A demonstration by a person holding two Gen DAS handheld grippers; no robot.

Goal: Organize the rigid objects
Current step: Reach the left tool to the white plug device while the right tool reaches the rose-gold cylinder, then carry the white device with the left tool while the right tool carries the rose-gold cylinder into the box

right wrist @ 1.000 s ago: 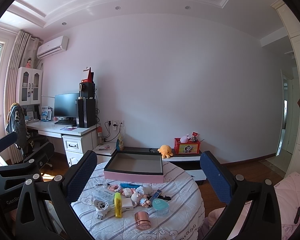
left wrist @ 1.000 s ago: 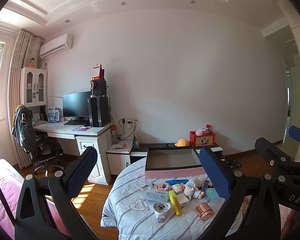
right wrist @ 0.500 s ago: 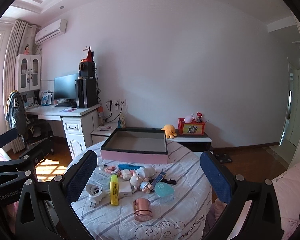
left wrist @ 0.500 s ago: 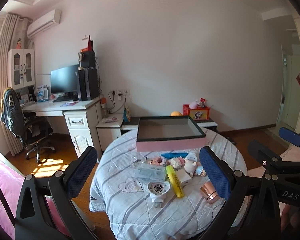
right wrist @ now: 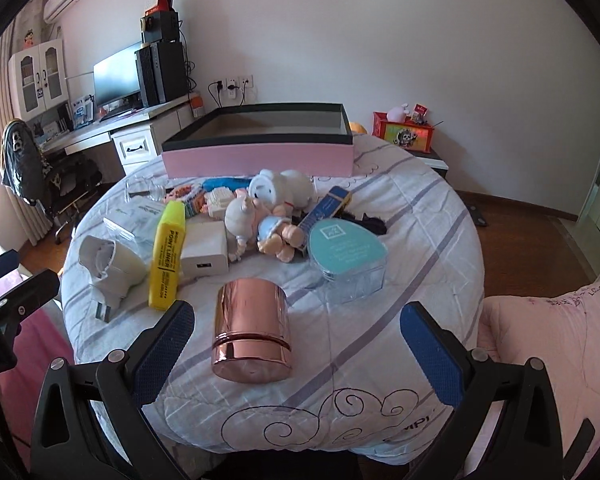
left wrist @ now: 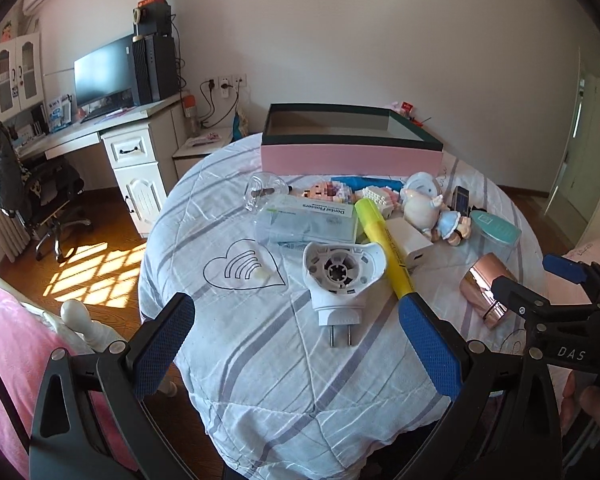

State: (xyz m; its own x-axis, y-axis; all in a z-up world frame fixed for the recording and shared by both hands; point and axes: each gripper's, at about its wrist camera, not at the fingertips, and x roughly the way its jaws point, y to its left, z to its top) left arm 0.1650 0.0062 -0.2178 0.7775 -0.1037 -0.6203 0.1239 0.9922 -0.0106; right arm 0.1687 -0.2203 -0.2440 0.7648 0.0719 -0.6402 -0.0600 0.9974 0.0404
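Both jaws: wide, holding nothing.
Right gripper: I line up on copper canister.
Box: open for sorting.

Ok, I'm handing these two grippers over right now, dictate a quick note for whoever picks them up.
Left gripper: open, empty, lined up on the white plug-in device.
Right gripper: open, empty, lined up on the rose-gold canister lying on its side.
The pink box sits open at the far side of the table; what shows of its inside holds nothing.
The yellow highlighter, white charger block, doll, teal-lidded container and floss pack lie loose in front of it.
Done: nothing sorted. Left: probably moving every loose item into the box.
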